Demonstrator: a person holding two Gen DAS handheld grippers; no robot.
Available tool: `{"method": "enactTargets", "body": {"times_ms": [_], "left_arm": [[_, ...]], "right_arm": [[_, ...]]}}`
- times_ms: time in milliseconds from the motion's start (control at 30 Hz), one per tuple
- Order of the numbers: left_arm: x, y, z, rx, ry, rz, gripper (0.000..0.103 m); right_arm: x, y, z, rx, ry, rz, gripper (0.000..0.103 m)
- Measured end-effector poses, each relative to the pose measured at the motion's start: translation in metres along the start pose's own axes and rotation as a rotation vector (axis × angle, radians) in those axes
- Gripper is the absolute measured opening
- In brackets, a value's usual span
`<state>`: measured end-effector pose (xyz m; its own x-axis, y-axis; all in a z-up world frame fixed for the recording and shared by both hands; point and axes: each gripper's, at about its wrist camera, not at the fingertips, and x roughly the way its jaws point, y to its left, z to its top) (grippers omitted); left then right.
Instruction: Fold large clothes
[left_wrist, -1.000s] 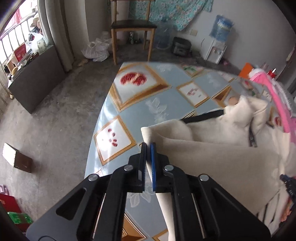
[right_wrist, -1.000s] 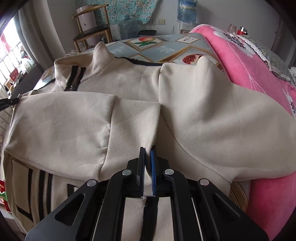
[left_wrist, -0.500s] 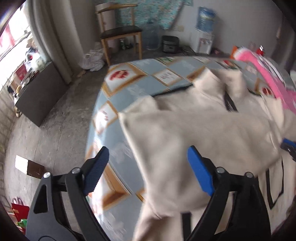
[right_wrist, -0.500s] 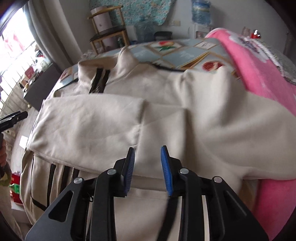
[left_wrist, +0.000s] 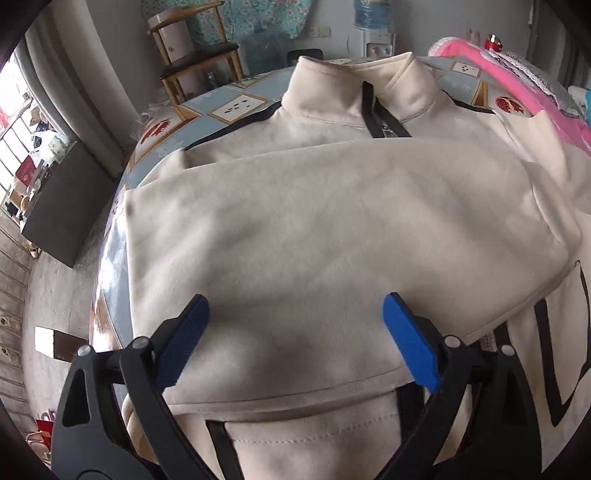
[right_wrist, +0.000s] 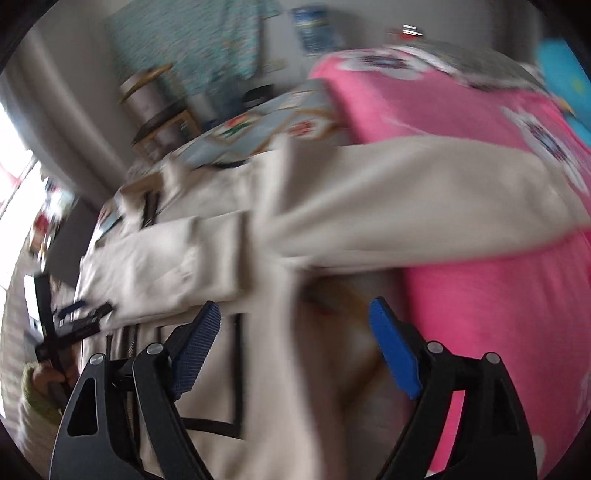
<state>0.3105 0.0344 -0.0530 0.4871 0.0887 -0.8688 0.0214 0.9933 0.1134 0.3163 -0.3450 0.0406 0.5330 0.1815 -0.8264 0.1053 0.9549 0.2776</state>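
Across the tabletop (left_wrist: 236, 107) lies the cream jacket (left_wrist: 332, 229), front up, its stand-up collar (left_wrist: 354, 77) at the far end and a black zipper (left_wrist: 384, 125) running down from it. One sleeve (left_wrist: 295, 206) is folded flat across the jacket's chest, covering the zipper below the collar. Black trim lines show on the jacket's near hem and at its right side. Just above the jacket's near part, the left tool (left_wrist: 291, 343) hangs with its blue pads (left_wrist: 184, 339) spread wide, gripping nothing. Right of the jacket sits a pink blanket (right_wrist: 461, 140); the other sleeve (right_wrist: 424, 199) drapes over it. The right-wrist view is blurred, but the right tool (right_wrist: 295, 350) is plainly released too, its pads far apart over the jacket's right edge beside the blanket. Beyond the collar, a wooden chair (left_wrist: 195, 55) stands on the floor.
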Motion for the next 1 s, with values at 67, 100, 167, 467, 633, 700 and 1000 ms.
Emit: {"method": "enactTargets", "body": {"times_ms": [67, 100, 167, 467, 633, 700, 1000], "left_arm": [[0.002, 0.010, -0.003, -0.045, 0.004, -0.044, 0.096], [0.004, 0.016, -0.004, -0.075, 0.009, -0.075, 0.096], [0.005, 0.017, -0.006, -0.074, 0.003, -0.084, 0.097], [0.008, 0.018, -0.001, -0.077, 0.026, -0.086, 0.097], [0.007, 0.018, -0.003, -0.072, 0.013, -0.088, 0.097], [0.007, 0.018, -0.004, -0.075, 0.010, -0.086, 0.097], [0.007, 0.019, -0.004, -0.052, 0.019, -0.108, 0.097]], "right_arm": [[-0.015, -0.055, 0.002, 0.134, -0.017, -0.032, 0.082], [-0.020, -0.080, 0.004, 0.202, -0.029, -0.036, 0.082], [-0.033, -0.138, 0.007, 0.373, -0.070, -0.024, 0.082], [-0.020, -0.273, 0.038, 0.703, -0.170, 0.052, 0.081], [0.007, -0.298, 0.052, 0.768, -0.160, 0.047, 0.064], [0.014, -0.307, 0.052, 0.795, -0.156, 0.029, 0.057], [-0.004, -0.288, 0.067, 0.694, -0.231, -0.090, 0.013]]}}
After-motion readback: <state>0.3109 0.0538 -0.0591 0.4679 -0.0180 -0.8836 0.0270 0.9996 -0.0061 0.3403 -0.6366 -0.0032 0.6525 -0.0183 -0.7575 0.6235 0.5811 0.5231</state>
